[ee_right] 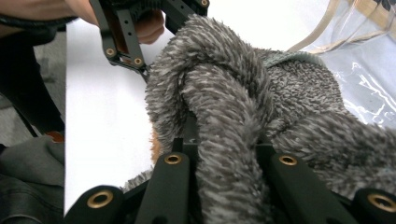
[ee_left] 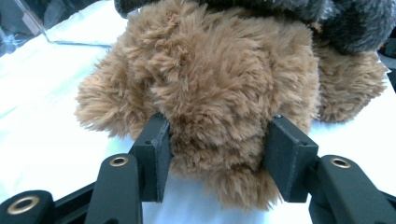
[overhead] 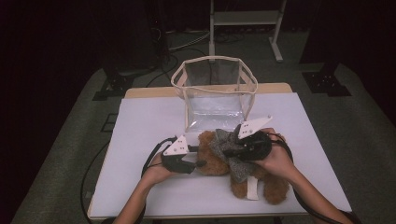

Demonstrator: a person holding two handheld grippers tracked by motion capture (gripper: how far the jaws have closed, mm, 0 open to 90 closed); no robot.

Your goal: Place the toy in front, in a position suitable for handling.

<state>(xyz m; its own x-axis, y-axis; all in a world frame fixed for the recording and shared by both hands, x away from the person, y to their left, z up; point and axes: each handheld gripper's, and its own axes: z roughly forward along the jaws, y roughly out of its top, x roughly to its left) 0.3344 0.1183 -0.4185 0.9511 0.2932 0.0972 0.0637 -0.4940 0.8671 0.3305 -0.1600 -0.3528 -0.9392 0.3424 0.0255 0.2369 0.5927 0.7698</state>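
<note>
A brown plush bear [overhead: 212, 161] lies on the white table [overhead: 149, 121] with a grey fuzzy scarf [overhead: 224, 144] tied around it. My left gripper [overhead: 200, 163] comes in from the left. In the left gripper view its pads press into a rounded furry lump of the bear [ee_left: 215, 79], so the left gripper [ee_left: 217, 154] is shut on it. My right gripper [overhead: 229, 151] reaches in from the right, over the bear's middle. In the right gripper view a thick strand of the scarf [ee_right: 224, 93] is pinched between the jaws of the right gripper [ee_right: 224, 154].
A clear plastic bag with cream trim [overhead: 215, 93] stands open just behind the bear, near the table's far edge. A white tag [overhead: 252, 189] lies between the bear's legs near the front edge. White tabletop stretches to the left and right of the hands.
</note>
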